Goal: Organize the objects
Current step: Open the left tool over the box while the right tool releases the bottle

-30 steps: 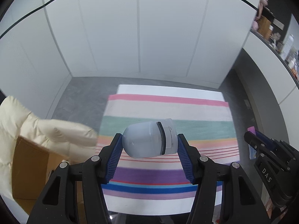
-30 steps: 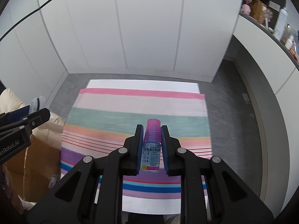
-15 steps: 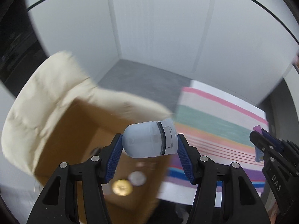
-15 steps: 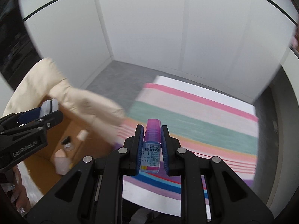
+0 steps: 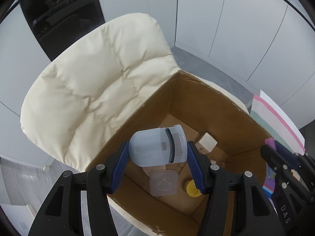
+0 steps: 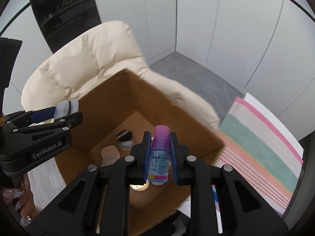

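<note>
My left gripper (image 5: 158, 151) is shut on a pale blue-grey round-topped bottle with a white cap (image 5: 157, 147), held sideways over the open cardboard box (image 5: 196, 94). My right gripper (image 6: 159, 153) is shut on a small dropper bottle with a purple cap and a blue label (image 6: 160, 153), also above the box (image 6: 118, 90). In the right wrist view the left gripper (image 6: 65, 111) with its bottle (image 6: 66, 109) hangs at the box's left rim. The right gripper's fingertips (image 5: 273, 149) show at the box's right edge in the left wrist view.
The box sits on a cream padded chair (image 5: 94, 82). Inside lie a pink square-lidded jar (image 5: 163, 184), a yellow-capped bottle (image 5: 193, 188), a small white carton (image 5: 206, 144) and a black-capped item (image 6: 124, 135). A striped cloth (image 6: 261, 149) lies to the right. A hand (image 6: 19, 202) shows low left.
Both grippers swung left from above the striped cloth to above the open cardboard box on the chair, each still holding its bottle. The box's inside has come into view.
</note>
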`<state>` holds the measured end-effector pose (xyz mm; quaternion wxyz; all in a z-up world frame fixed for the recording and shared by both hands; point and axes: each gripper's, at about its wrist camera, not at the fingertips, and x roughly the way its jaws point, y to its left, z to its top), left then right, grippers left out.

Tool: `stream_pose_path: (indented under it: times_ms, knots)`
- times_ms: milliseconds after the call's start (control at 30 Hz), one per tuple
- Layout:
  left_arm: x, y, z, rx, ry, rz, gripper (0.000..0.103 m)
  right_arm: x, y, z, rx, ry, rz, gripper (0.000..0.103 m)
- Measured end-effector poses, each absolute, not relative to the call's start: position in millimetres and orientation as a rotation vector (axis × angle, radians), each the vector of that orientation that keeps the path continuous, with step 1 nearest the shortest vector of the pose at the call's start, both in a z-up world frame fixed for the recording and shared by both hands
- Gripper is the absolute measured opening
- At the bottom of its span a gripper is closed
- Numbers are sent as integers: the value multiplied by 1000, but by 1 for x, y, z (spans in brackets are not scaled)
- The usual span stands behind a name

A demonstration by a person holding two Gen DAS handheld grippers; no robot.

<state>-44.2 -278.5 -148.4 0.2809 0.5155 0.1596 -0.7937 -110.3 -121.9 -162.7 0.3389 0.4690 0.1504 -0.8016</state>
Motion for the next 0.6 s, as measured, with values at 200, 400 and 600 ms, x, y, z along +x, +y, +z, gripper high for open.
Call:
stream_pose_path:
  times_ms: [200, 400, 600]
  knots:
    - [-43, -290, -162, 1410, 470, -2159, 90, -108, -124, -162, 1170, 346, -2105, 93]
    - [-45, -287, -168, 1453, 480, -2193, 93, -122, -120, -167, 1250, 345, -2139, 96]
    - [-45, -276, -155, 1467, 339, -2184, 93, -127, -109, -171, 1344, 315, -2169, 96]
